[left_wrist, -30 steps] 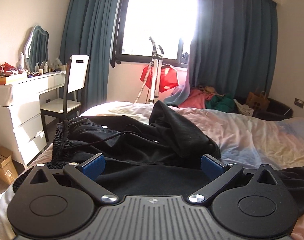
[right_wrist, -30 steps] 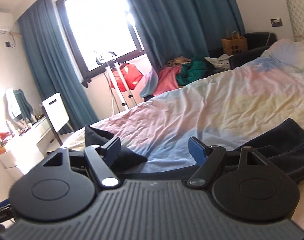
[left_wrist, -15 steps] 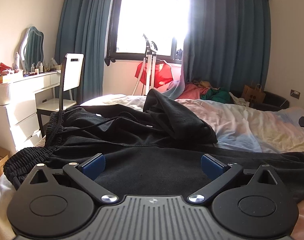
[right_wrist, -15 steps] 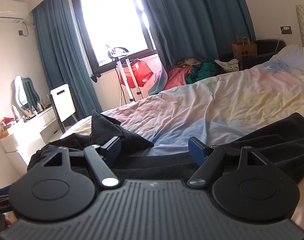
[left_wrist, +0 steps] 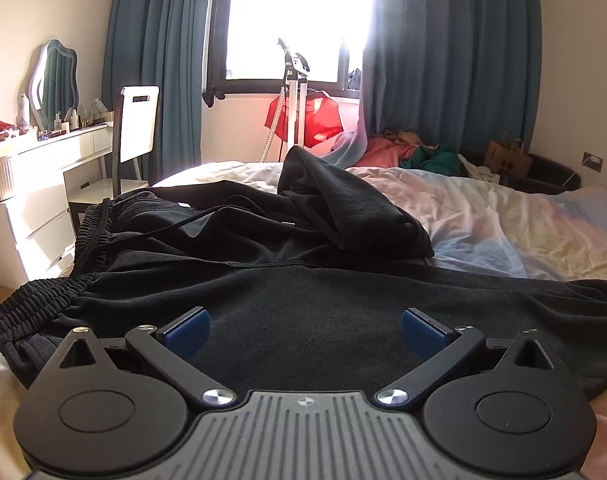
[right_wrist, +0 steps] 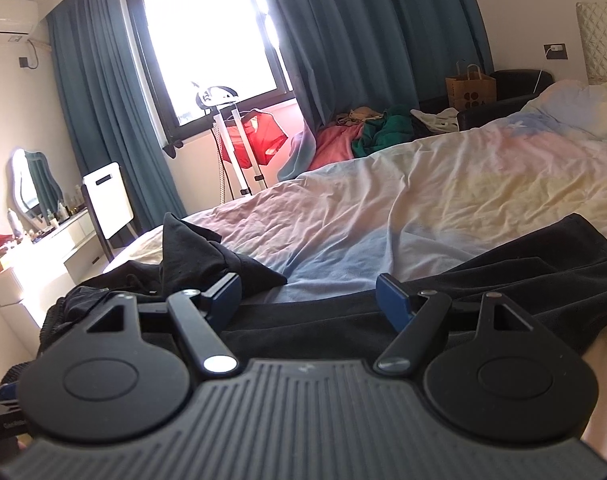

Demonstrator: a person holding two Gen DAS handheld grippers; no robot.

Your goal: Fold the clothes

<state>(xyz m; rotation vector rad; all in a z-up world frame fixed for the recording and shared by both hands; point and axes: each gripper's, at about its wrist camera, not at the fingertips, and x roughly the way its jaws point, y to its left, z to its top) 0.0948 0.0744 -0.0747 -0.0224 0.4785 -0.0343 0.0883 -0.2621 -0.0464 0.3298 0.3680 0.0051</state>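
Jaws spread and empty, both the left gripper [left_wrist: 305,330] and right gripper [right_wrist: 308,295] hovered low over the rumpled black trousers [left_wrist: 311,280], seemingly positioned to seize cloth.

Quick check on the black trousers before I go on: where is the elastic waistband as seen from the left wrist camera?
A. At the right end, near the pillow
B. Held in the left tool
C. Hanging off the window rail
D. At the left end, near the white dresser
D: the gathered elastic waistband bunches at the left end of the black trousers, on the white dresser side.
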